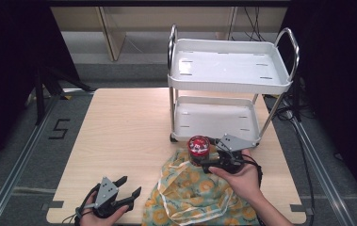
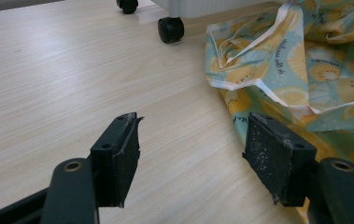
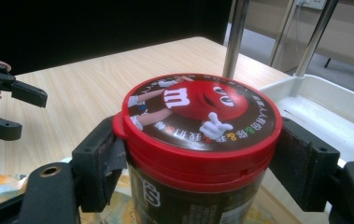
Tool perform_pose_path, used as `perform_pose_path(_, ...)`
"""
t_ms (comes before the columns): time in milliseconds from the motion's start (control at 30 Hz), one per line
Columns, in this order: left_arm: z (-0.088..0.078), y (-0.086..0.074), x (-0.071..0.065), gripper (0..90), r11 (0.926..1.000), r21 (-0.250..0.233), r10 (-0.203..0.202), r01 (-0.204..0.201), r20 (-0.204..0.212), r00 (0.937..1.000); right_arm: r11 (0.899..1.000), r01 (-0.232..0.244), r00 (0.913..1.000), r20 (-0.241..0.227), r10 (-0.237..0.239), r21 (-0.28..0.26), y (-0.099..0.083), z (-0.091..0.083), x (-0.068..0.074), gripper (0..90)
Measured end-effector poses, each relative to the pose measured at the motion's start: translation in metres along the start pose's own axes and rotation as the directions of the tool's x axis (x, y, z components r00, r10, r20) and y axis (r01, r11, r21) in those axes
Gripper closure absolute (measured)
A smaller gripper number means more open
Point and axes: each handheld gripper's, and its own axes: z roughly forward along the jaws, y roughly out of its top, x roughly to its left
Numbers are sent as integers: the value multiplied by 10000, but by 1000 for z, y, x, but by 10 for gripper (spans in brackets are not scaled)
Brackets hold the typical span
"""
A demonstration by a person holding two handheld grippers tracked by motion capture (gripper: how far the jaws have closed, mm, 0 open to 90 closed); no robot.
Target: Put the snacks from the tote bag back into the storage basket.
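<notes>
High view first: my right gripper (image 1: 207,160) covers much of the candy jar (image 1: 198,146), so I see mostly its red lid; it stands upright above the far edge of the fruit-print cloth (image 1: 190,193), just in front of the white cart (image 1: 230,70). That hand (image 1: 239,176) reaches in from the bottom right, while my left gripper (image 1: 126,187) sits low at the table's (image 1: 124,127) near edge, jaws apart. Left gripper view: both pads spread over bare wood, the cloth cut off at the right, the cart's castor (image 2: 170,29) beyond. Right gripper view: the jaws clamp the jar just under its lid; its base is out of frame.
</notes>
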Motion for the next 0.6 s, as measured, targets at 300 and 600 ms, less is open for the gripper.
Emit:
perform_pose_path(300,-3,0,0,349,9998,206,-17,20,-136,9999,10000,67,10000,1,-67,16,3,3,-1,260)
perform_pose_path(600,-2,0,0,348,10000,93,8,-7,-65,10000,10000,-4,9998,-212,4,-40,6,7,-1,259)
